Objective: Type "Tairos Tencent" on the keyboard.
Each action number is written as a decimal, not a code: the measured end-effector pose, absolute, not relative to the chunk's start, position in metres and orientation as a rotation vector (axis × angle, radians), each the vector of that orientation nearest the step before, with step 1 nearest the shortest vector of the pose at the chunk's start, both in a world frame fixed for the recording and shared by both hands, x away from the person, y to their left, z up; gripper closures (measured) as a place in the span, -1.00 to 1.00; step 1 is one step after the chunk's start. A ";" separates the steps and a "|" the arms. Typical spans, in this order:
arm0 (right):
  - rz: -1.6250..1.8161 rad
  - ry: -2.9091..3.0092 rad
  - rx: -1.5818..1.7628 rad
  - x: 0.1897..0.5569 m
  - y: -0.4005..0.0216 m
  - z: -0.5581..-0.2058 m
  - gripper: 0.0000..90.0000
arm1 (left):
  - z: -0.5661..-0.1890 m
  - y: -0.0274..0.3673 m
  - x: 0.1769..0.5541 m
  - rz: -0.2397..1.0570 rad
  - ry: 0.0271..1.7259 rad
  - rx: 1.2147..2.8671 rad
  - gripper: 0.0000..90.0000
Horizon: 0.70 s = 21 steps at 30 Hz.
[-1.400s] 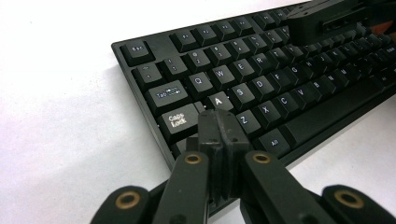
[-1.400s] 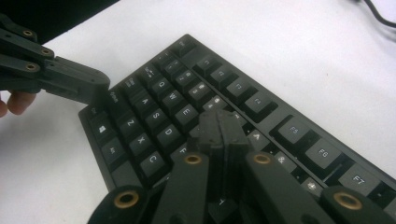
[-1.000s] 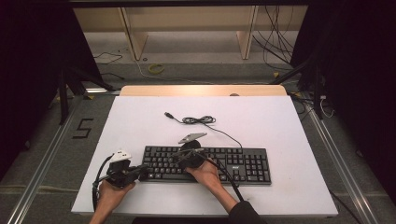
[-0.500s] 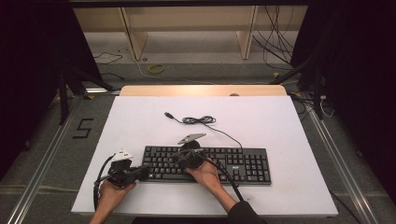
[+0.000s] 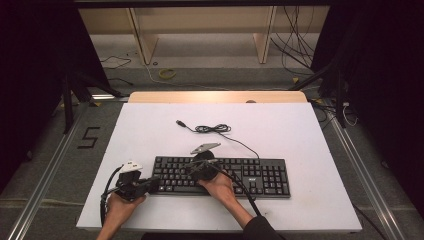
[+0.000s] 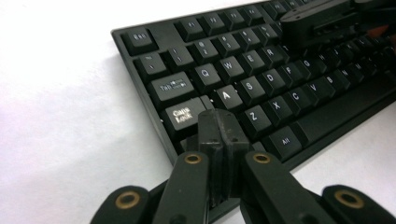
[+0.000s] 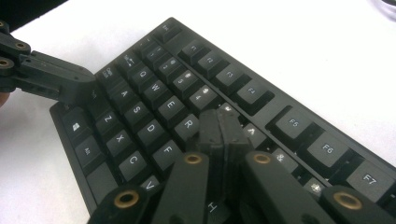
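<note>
A black keyboard (image 5: 250,175) lies flat on the white table (image 5: 310,135), near its front edge. Its cable (image 5: 212,129) runs back in a loose coil to a free plug. My left gripper (image 5: 155,185) is shut, with its tips low over the keyboard's left end. In the left gripper view those tips (image 6: 219,128) sit by the Caps Lock and Z keys of the keyboard (image 6: 261,79). My right gripper (image 5: 192,167) is shut too; its tips (image 7: 222,128) hover over the keys beside R on the keyboard (image 7: 154,93). Nothing is between either pair of jaws.
A wooden strip (image 5: 215,96) borders the table's far edge. Behind it are shelf legs and loose floor cables. A "5" mark (image 5: 89,137) is on the floor at left. The other gripper shows in each gripper view (image 6: 322,21), (image 7: 70,84).
</note>
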State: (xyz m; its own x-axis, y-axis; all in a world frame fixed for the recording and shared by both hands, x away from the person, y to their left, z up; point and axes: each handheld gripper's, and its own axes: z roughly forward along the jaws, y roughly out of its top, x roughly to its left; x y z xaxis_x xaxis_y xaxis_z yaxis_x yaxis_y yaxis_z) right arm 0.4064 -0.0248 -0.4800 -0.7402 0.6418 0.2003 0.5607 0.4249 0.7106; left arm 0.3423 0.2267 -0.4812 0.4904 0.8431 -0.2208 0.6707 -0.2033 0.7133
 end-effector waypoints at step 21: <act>1.353 2.539 1.072 0.401 -0.034 -0.466 0.59 | -0.474 0.228 0.340 0.268 1.215 1.889 0.71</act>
State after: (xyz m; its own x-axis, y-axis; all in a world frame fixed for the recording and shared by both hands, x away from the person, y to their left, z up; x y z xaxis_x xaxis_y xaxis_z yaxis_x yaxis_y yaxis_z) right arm 0.4015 -0.0342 -0.4659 -0.7541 0.6079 0.2486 0.5453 0.3685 0.7529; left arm 0.3399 0.2283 -0.4740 0.5044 0.8258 -0.2522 0.6432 -0.1645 0.7478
